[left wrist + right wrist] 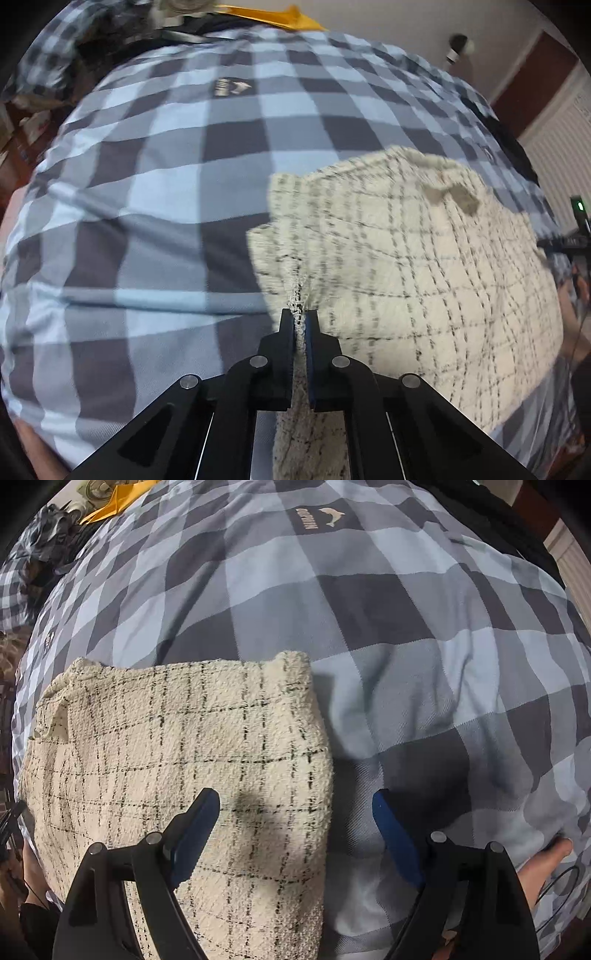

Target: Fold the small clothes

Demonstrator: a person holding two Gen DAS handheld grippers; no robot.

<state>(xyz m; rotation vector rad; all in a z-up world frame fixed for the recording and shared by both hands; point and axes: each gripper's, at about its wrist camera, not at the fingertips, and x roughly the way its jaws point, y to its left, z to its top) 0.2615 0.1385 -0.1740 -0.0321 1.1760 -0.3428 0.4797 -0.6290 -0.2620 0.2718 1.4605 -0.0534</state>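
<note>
A small cream garment with a thin black grid lies on a blue and grey checked bedsheet. My left gripper is shut on the garment's left edge, and the cloth puckers up into the pinched fingertips. In the right wrist view the same cream garment fills the lower left. My right gripper hangs open over its right edge, pointing down. Its left finger is over the cloth and its right finger over the sheet. Nothing is between its pads.
The checked bedsheet carries a small dolphin logo. A yellow item lies at the far edge. A bare foot shows at the lower right. A black stand with a green light is at the right.
</note>
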